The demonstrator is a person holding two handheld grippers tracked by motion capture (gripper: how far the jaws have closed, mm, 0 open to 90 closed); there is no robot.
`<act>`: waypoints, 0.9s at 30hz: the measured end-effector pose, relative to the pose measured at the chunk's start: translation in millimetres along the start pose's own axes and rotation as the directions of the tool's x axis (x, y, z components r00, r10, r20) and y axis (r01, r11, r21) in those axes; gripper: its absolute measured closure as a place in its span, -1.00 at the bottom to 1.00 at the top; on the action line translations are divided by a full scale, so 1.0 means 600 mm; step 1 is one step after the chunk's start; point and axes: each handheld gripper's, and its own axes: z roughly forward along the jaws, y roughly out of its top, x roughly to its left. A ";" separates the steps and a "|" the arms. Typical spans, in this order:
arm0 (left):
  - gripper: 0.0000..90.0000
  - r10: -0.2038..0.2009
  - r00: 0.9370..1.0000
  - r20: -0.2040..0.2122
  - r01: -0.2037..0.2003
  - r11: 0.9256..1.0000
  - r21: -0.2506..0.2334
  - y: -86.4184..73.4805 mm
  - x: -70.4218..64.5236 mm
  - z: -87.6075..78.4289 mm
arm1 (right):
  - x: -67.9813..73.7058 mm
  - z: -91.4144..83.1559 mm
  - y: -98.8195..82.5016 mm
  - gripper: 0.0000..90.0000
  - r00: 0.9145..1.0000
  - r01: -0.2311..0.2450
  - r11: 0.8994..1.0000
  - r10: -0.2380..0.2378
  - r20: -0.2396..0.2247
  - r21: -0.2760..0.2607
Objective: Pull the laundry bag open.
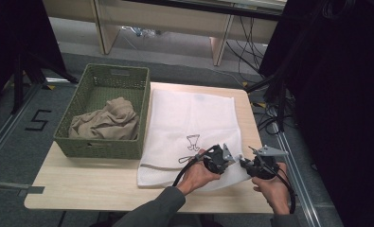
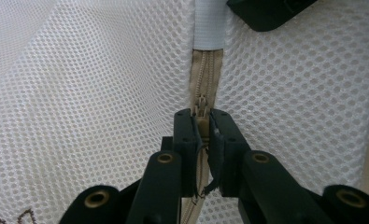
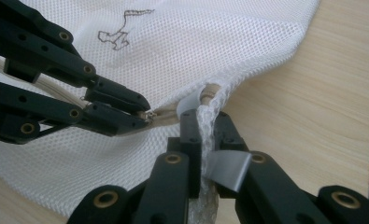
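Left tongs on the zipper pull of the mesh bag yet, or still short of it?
Touching. In the left gripper view the left tongs are shut on the zipper pull of the white mesh laundry bag, pads pressed against both sides of it.

Both grippers, the left gripper (image 1: 232, 158) and the right gripper (image 1: 244, 163), are black, with brass-ringed pivots, grey three-cornered top plates and black trailing cables; the person wears a grey-green sleeve (image 1: 156, 210).

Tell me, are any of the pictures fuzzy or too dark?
High view: dark at both sides, the table evenly lit, slightly soft. Left gripper view: the mesh bag sharp, its zipper too, nearest jaw parts blurry. Right gripper view: bright, mesh crisp, no glare.
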 end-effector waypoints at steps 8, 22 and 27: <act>0.81 -0.019 1.000 0.000 0.019 1.000 0.014 -0.019 0.002 0.005 | -0.008 -0.003 -0.002 0.91 1.000 -0.009 1.000 0.009 0.023 -0.001; 0.81 0.011 1.000 -0.020 -0.011 0.999 0.036 -0.044 0.011 -0.022 | -0.004 0.000 -0.001 0.91 0.999 0.011 1.000 -0.011 0.040 0.008; 0.81 0.018 1.000 -0.026 -0.017 0.999 0.040 -0.047 0.014 -0.030 | -0.002 0.003 0.000 0.91 0.998 0.026 1.000 -0.026 0.048 0.012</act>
